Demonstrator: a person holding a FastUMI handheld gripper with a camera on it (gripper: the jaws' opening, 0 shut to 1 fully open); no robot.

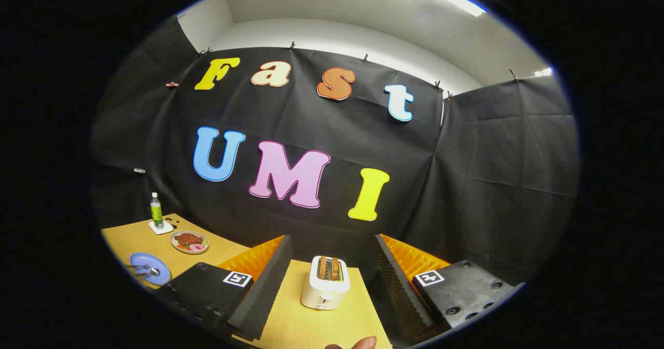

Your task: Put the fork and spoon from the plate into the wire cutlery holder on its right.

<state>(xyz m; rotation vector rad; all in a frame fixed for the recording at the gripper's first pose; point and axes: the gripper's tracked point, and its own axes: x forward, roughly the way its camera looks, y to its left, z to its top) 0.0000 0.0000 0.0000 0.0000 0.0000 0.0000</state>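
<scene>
Blue plate [149, 268] with fork [139, 266] and spoon [151, 272] far left, claw [332, 281] wide, empty, facing toaster [326, 282], not yet aimed.

The gripper [332, 281] hung with its fingers spread wide and nothing between them but a white toaster [325, 282] on the wooden table [311, 328] just ahead. Well off beyond the left finger lay a blue plate [162, 273] carrying the fork [138, 266] and spoon [150, 272], with a food plate [189, 242] and a bottle [156, 210] farther on.
</scene>
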